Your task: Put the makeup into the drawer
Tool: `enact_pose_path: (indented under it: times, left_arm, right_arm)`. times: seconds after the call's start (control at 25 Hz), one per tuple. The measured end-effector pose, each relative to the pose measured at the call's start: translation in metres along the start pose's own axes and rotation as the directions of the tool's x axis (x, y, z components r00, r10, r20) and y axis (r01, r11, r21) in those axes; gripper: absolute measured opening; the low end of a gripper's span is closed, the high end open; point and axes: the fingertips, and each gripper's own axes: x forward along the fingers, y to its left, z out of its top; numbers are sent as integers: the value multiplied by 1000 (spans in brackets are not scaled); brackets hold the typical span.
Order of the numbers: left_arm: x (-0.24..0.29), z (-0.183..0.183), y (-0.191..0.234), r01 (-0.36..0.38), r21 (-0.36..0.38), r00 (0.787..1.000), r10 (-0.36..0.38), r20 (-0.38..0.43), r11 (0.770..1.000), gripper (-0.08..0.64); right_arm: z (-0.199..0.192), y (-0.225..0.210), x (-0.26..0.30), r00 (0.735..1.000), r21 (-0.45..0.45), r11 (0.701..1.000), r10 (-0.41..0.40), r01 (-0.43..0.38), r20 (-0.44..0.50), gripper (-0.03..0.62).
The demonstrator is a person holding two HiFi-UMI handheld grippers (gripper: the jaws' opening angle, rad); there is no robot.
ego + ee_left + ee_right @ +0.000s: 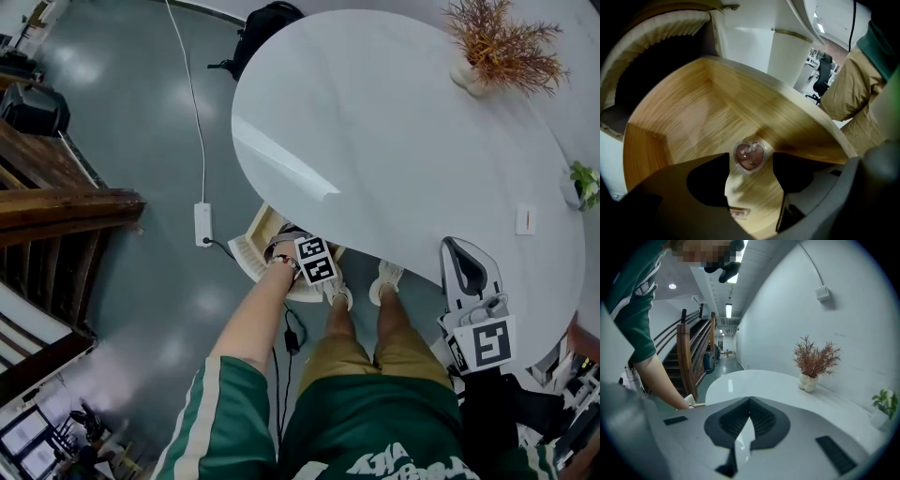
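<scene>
A small clear compact with a pink heart-shaped makeup pan (749, 157) lies on the wooden bottom of the open drawer (689, 117). My left gripper (751, 158) points steeply down into the drawer, its jaws standing on either side of the compact with a slim gap at each pad, so it is open. In the head view the left gripper's marker cube (316, 260) sits over the drawer (251, 246) just under the table's edge; the compact is hidden there. My right gripper (466, 253) hovers at the table's near right edge, its jaws closed tip to tip (750, 401) with nothing between them.
The round white table (375, 122) carries a dried plant in a vase (502, 47), a small green plant (583, 183) and a small white tag (526, 220). A power strip (202, 223) with cables lies on the floor. A wooden staircase (56, 206) stands at the left.
</scene>
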Motion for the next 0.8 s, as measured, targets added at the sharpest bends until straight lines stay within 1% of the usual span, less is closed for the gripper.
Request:
enact_pose_path:
  times: [0.08,0.16,0.28,0.36,0.48,0.56,0.6,0.64,0.68,0.72,0.76,0.8]
  left_arm:
    - [-7,0,2,-1,-36,1000,2,14,999,304]
    - [-21,2,7,-19,-74,999,22,31,997,307]
    - [-49,5,20,-55,-127,997,62,51,990,295]
    - [-66,1,25,-65,-148,996,72,45,987,291]
    - [-90,-10,24,-68,-205,996,77,37,976,291]
    - [-107,-16,25,-88,-246,994,102,45,965,293]
    - [-118,-18,29,-114,-277,990,133,52,954,293]
    - [-130,-20,36,-158,-316,981,184,57,936,288]
    - [-143,-23,46,-218,-356,966,254,56,909,243]
    - [-159,-25,56,-282,-387,944,326,52,878,205]
    - [-175,-25,64,-333,-410,921,387,53,849,193]
    - [-191,-25,70,-367,-430,900,432,61,825,193]
  right_arm:
    - [3,2,-1,1000,-1,1000,0,0,9,3]
    - [8,5,-2,1000,-2,1000,3,-3,21,3]
    - [23,10,-2,999,-13,1000,10,-9,53,3]
    - [36,12,-1,997,-25,1000,10,-8,81,4]
    - [57,14,-1,992,-26,1000,6,-2,127,3]
    - [69,16,0,988,-19,1000,1,2,154,3]
    - [74,18,0,986,-15,1000,1,1,166,3]
    - [80,21,1,984,-14,1000,4,-2,180,3]
    - [86,24,3,981,-16,1000,9,-6,195,3]
    - [93,27,4,978,-19,1000,15,-11,210,3]
    - [99,30,4,975,-22,1000,21,-16,222,3]
    - [104,33,4,972,-24,999,26,-21,232,5]
